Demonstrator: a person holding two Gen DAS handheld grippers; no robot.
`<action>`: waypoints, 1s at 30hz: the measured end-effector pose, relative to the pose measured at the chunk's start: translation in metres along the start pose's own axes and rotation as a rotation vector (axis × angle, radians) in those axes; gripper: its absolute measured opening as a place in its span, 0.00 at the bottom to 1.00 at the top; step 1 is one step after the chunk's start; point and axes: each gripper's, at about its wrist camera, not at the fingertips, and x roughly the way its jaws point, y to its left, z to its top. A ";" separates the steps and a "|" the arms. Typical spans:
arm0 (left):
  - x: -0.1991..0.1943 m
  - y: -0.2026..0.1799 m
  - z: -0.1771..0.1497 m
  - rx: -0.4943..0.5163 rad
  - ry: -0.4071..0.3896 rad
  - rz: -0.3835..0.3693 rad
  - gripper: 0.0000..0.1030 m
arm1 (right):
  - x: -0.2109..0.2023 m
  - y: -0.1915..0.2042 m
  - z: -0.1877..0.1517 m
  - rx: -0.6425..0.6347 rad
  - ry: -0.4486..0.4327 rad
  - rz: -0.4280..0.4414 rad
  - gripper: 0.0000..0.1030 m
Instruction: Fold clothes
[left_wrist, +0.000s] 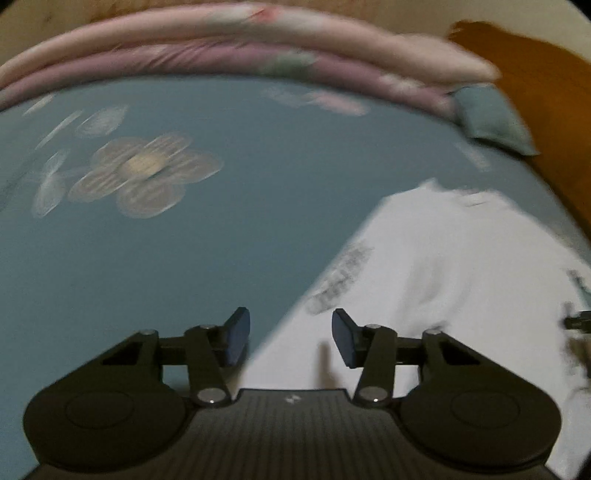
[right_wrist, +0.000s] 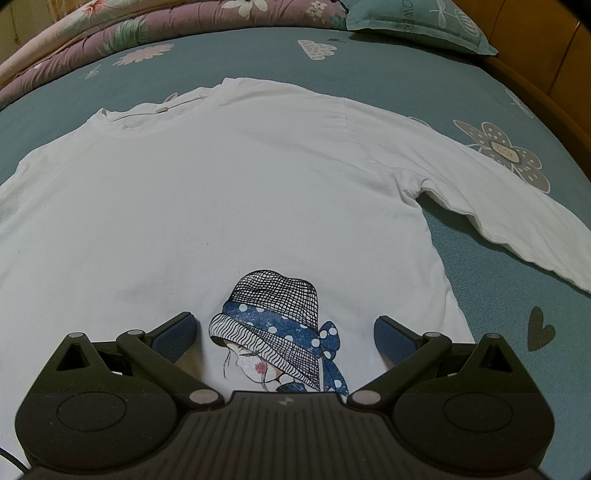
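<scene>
**A:** Teal cotton everywhere: the bed sheet (right_wrist: 369, 74) fills both views, flowers and hearts printed across it. Where's the garment?

**B:** Flat on that sheet, front up. The white long-sleeved shirt (right_wrist: 221, 192) lies spread out, collar towards the pink quilt (right_wrist: 74, 48), one sleeve (right_wrist: 498, 206) running out to the side, clear of the body. I see no fold in it so far.

**A:** And your hands?

**B:** My right gripper (right_wrist: 284, 332) hangs over the lower front with its fingers spread wide, one either side of the printed girl in a hat (right_wrist: 280, 332), gripping nothing. My left gripper (left_wrist: 290, 338) is over the shirt's side edge (left_wrist: 332, 273), fingers partly apart and empty: one hangs over sheet, the other over white cloth. That view is smeared, so I can't tell whether the pads touch the fabric.

**A:** How do you do this step well?

**B:** My judgement: pinch only the shirt's edge, not the sheet beneath, and take hem and shoulder on the same side so the fold line runs straight. Bring the loose sleeve in across the body first, or it will bunch.

**A:** Anything readable?

**B:** Only on the teal pillow (right_wrist: 417, 26) at the head: letters ending "OWER". The collar label (right_wrist: 162, 109) is too small to read.
</scene>
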 end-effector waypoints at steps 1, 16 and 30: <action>-0.002 0.005 -0.007 0.003 0.020 0.016 0.46 | 0.000 0.000 0.000 0.000 -0.001 0.000 1.00; -0.006 -0.018 -0.027 0.091 0.051 0.185 0.01 | 0.001 0.002 0.003 -0.004 0.015 0.000 1.00; -0.006 0.013 0.001 0.039 0.006 0.261 0.07 | 0.001 0.001 0.002 -0.003 0.012 0.001 1.00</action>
